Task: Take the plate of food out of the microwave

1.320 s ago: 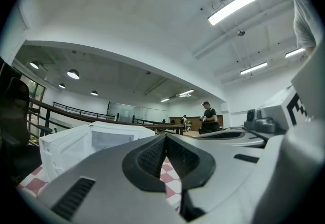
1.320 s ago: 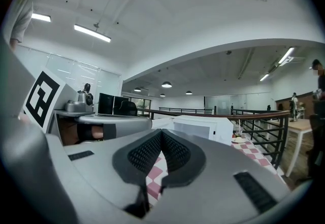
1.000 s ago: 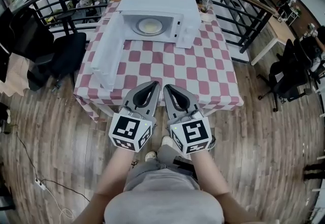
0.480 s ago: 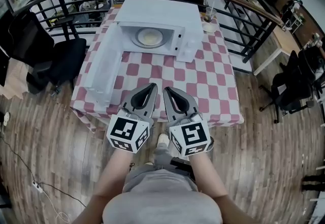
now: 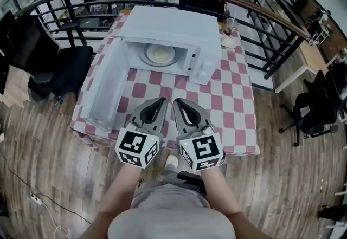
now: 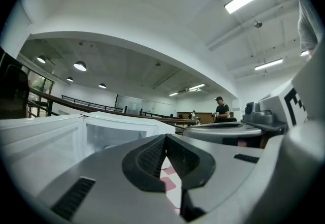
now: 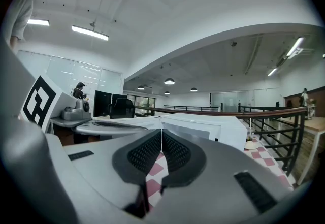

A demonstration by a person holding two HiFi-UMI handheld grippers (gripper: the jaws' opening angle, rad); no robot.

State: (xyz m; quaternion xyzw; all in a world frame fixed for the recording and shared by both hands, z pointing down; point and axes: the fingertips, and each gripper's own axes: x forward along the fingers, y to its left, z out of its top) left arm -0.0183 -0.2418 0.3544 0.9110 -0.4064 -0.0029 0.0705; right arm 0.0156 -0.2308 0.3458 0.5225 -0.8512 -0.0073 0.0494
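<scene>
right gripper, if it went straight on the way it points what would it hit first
Most likely the open microwave. The right gripper, jaws shut, points level over the checked table at the microwave's front, around the cavity holding the plate. Depth is hard to judge.

White microwave (image 5: 168,29) on a checked table (image 5: 233,108), door (image 5: 103,91) swung wide to the left, with a plate of food (image 5: 161,55) inside. Over the table's near edge, left gripper (image 5: 160,102) and right gripper (image 5: 178,103) side by side, jaws together, empty — pointed at the microwave.
</scene>
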